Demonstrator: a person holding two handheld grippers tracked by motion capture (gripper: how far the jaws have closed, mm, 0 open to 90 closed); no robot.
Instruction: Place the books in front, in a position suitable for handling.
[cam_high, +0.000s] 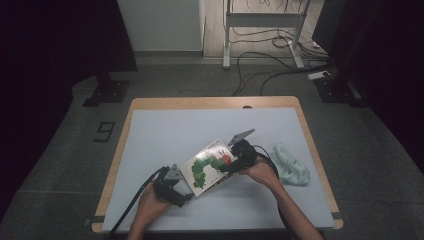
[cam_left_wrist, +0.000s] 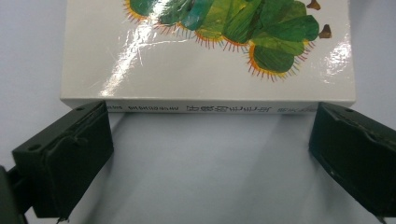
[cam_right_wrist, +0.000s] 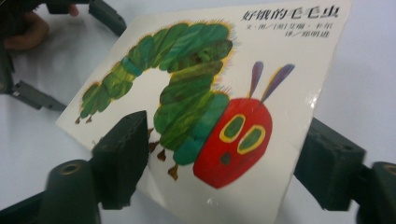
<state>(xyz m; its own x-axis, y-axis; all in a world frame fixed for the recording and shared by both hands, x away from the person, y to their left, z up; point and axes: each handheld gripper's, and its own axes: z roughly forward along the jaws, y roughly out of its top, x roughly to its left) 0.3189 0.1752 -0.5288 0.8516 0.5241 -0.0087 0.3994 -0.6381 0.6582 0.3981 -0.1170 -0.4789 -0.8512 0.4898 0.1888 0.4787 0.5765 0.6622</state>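
**Right tongs closing in on the caterpillar book's edge**

The step in hand looks like taking hold of the picture book (cam_high: 210, 167) so that its cover can be lifted or the book moved. The right tongs (cam_high: 234, 165) straddle the near corner of the book (cam_right_wrist: 219, 116): one jaw lies over the cover by the caterpillar's feet, the other stands off the opposite edge, apart from it. The jaws are partly open and I judge that the pads do not yet press on the book, so nothing is held

The left tongs (cam_high: 186, 197) wait wide open just short of the spine (cam_left_wrist: 205, 108). The book lies ahead of the jaws, its spine running across between them, close to the tips but not gripped

The book rests on the pale table (cam_high: 165, 135), between the two tongs, tilted up slightly at the right tongs' side. A light green cloth (cam_high: 291, 165) lies beyond the right hand (cam_high: 261, 172), well clear

The next move calls for the right jaws to close squarely on the edge; the glossy cover may slip, so the left tongs should steady the spine
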